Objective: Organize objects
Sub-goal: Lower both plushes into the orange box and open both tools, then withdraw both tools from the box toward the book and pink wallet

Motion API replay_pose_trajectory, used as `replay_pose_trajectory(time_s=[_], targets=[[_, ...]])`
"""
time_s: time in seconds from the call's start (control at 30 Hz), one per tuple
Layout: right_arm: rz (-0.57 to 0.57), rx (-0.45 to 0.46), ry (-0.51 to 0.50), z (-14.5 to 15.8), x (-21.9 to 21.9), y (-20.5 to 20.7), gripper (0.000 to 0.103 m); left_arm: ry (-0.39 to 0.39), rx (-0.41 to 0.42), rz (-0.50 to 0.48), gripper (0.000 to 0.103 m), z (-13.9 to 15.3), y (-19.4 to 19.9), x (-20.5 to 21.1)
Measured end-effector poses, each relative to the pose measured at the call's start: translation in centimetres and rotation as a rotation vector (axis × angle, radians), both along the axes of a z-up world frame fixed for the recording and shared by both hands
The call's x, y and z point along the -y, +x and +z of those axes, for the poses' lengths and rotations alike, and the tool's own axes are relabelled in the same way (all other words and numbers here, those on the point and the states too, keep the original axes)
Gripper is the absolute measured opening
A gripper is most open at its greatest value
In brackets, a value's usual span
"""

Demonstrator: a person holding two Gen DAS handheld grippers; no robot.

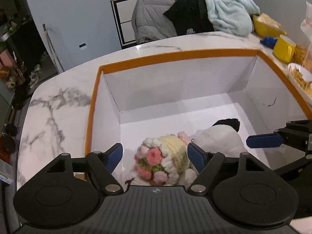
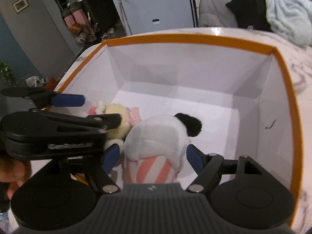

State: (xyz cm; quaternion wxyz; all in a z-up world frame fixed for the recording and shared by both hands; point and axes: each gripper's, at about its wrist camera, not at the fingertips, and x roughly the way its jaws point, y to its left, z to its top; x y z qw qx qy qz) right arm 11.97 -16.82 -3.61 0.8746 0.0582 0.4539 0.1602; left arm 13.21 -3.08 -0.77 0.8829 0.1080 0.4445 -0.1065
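Note:
A white box with an orange rim (image 1: 175, 55) (image 2: 185, 40) stands on the marble table. In its near left corner lie two toys side by side. One is a crocheted doll (image 1: 161, 161) (image 2: 117, 120) with a cream hat and pink flowers. It sits between the blue pads of my left gripper (image 1: 156, 157), which is open and apart from it. The other is a white plush toy (image 2: 156, 142) (image 1: 220, 136) with a black ear and a pink-striped body. My right gripper (image 2: 153, 159) straddles it, open. Each gripper shows in the other's view, with blue fingers (image 1: 263, 140) (image 2: 68, 100).
The marble table (image 1: 58, 101) curves away to the left. At the right stand yellow containers (image 1: 283, 48) and a bowl of food (image 1: 300, 78). A pale blue towel (image 1: 230, 15) and jackets (image 1: 156, 19) hang behind. A person's hand (image 2: 13, 175) holds the left gripper.

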Motion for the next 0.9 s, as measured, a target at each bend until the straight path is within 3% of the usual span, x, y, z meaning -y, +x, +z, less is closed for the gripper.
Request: replay_pose_trajectory(time_s=[0.13,0.27,0.43,0.7,0.9], targets=[[-0.016,0.037,-0.014,0.9,0.4,-0.3,0.077,-0.043,0.020,-0.009,0.087,1.5,-0.9,-1.4],[-0.022,0.098,-0.013,3.0,1.0,-0.9,0.077,-0.115,0.129,-0.035,0.087,4.3,-3.8,-3.5],[0.001,0.217,-0.033,6.5,1.1,-4.0,0.078,-0.181,0.197,-0.029,0.092,7.1,-8.0,-6.5],[0.045,0.276,-0.052,8.8,1.2,-8.0,0.081,-0.164,0.196,0.002,0.092,7.5,-11.9,-8.8],[0.091,0.266,-0.099,8.6,-0.7,-9.2,0.081,-0.172,0.094,0.042,0.092,5.7,-11.6,-9.5]])
